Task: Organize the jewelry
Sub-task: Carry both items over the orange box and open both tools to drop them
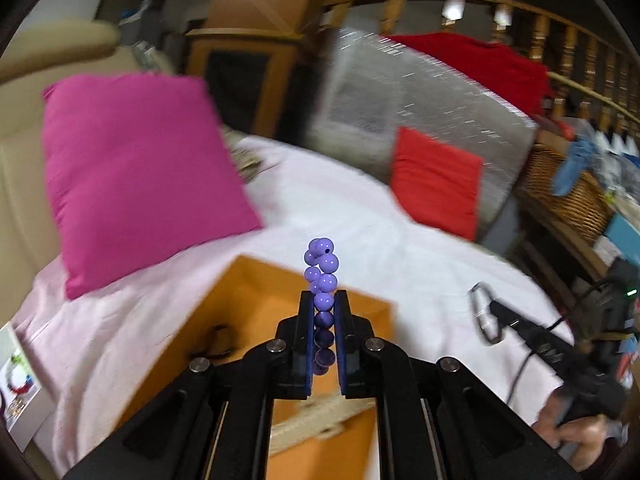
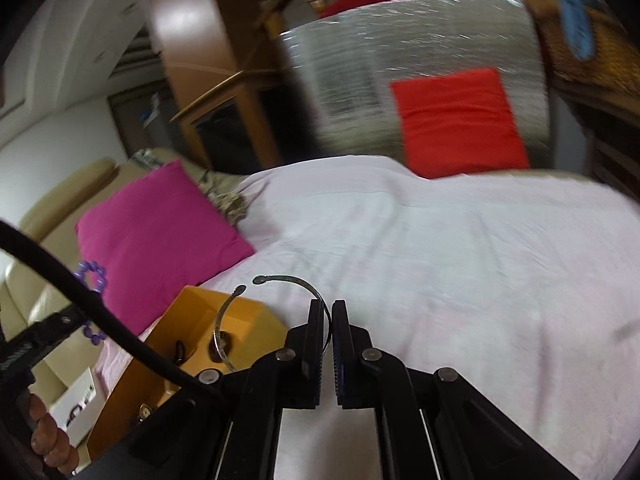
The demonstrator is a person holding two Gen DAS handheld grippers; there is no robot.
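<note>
- Left tongs (image 1: 324, 300): clenched on a bead bracelet (image 1: 322, 272). The purple beads run between the pads and stand out past the tips, so its long axis lies along the fingers and points forward and up.
- Right tongs (image 2: 327, 312): clenched on a thin metal bangle (image 2: 298, 282). The open hoop arcs up and to the left of the tips, and its gap — two knobbed ends — faces left, over the box.
- Box (image 1: 248, 292): orange, open-topped, directly below and ahead of the left tongs, and low to the left of the right tongs. It rests on a pale sheet (image 2: 440, 260).
- Contents: a few small dark items lie on the box floor (image 2: 224, 340); what they are cannot be told.
- Progress, as judged: partway. Some pieces appear already stowed, and both held pieces are in the air, not yet placed.
- Remaining: lower the bracelet and the bangle into the box and release them. The sheet ahead of the right tongs shows no other loose jewelry.
- Note: both views are motion-blurred — fine detail is unreliable.
</note>
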